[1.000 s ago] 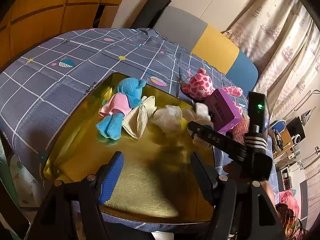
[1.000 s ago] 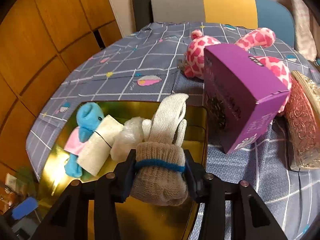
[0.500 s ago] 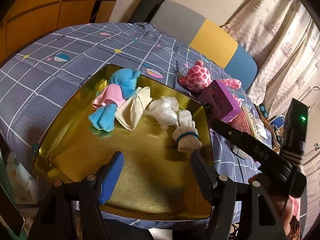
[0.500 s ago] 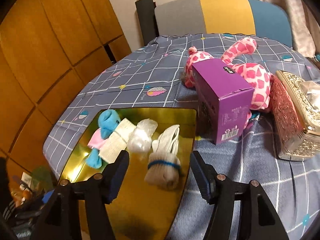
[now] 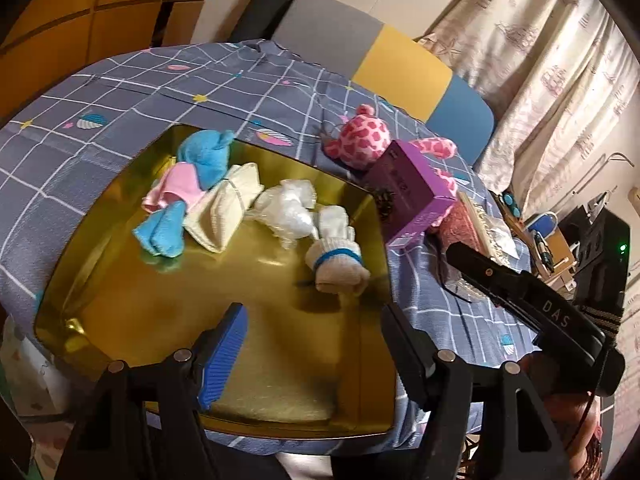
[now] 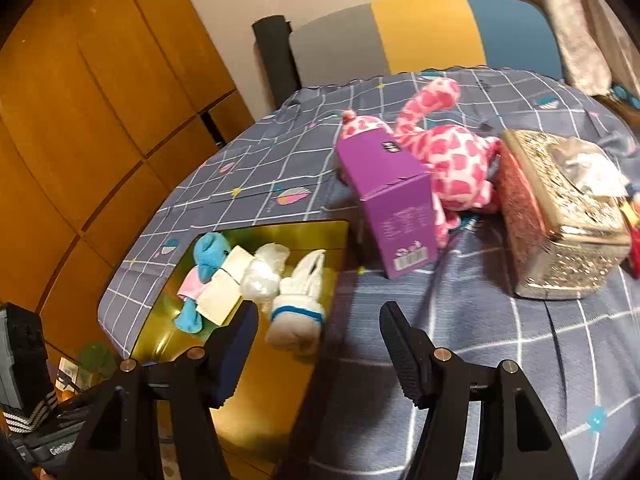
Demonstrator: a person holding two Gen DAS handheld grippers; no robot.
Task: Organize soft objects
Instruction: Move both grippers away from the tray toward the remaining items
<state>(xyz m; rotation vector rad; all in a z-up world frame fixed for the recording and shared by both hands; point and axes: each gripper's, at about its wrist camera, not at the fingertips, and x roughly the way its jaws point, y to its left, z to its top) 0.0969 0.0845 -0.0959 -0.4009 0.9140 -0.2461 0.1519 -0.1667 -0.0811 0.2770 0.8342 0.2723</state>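
Both tongs point(image 5: 312, 344) point(image 6: 320, 344) open wide, empty

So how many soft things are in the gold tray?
4, in a row: the blue toy at the far end, a cream pouch beside it, a crinkly white bundle next, and the sock roll nearest the purple box.

Purple box point(image 6: 394, 216), silver case point(image 6: 568, 220) — colour-block chair point(image 6: 420, 32)
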